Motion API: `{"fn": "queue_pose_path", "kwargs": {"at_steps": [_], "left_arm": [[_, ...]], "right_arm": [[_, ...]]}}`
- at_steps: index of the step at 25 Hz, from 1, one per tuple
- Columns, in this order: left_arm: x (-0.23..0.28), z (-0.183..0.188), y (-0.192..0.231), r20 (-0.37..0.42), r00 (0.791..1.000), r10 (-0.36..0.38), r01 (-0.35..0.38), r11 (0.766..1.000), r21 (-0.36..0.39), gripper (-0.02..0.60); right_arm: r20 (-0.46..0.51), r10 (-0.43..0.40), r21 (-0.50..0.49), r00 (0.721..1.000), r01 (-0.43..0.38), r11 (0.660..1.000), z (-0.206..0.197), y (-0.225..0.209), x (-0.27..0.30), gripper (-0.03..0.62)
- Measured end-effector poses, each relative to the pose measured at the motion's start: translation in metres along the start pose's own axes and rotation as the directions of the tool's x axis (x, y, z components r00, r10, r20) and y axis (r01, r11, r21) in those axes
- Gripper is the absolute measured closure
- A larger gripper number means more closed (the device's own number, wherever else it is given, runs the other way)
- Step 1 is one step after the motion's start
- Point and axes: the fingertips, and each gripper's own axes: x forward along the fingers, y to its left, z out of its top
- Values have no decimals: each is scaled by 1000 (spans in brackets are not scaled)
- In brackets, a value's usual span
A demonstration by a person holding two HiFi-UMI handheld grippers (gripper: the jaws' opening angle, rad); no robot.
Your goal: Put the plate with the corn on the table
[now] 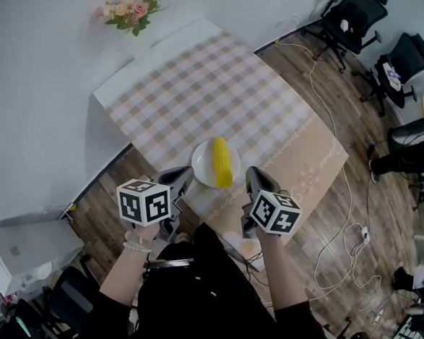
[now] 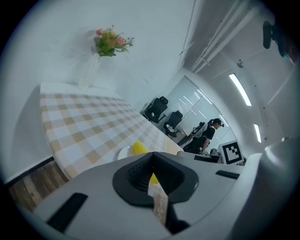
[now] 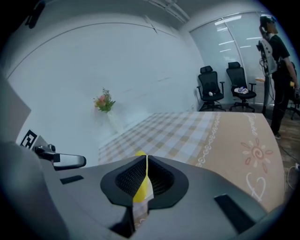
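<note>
Corn (image 1: pixel 222 161) on plate (image 1: pixel 201 164); plate on table (image 1: pixel 203 85) near edge; flowers (image 1: pixel 130 9) at far corner.

The plate (image 1: pixel 203 167) has a smooth, glossy white finish of ceramic look. The corn (image 1: pixel 223 161) shows a yellow surface with a slight sheen. A matt woven checked cloth (image 1: pixel 225 86) covers the desk (image 1: pixel 132 69), whose bare edge is smooth and white. The left gripper (image 2: pixel 152 174) and right gripper (image 3: pixel 146 174) have matt grey plastic housings. Their fingers (image 2: pixel 137 174) carry black ribbed pads. The floor (image 1: pixel 100 219) is wood-grain planking with low sheen.
</note>
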Motion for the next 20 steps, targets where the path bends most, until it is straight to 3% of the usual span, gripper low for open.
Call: {"fn": "queue_pose_path", "kwargs": {"at_steps": [7, 15, 20], "left_arm": [[-16, 25, -44, 41, 998, -52, 43, 976, 214, 568], [-36, 45, -78, 95, 993, -74, 33, 927, 374, 568], [-47, 62, -100, 133, 984, -115, 46, 899, 436, 568]], "right_arm": [[96, 33, -124, 995, -20, 992, 29, 27, -37, 548], [203, 110, -277, 973, -51, 959, 58, 72, -77, 548], [266, 134, -347, 955, -35, 937, 82, 88, -97, 548]]}}
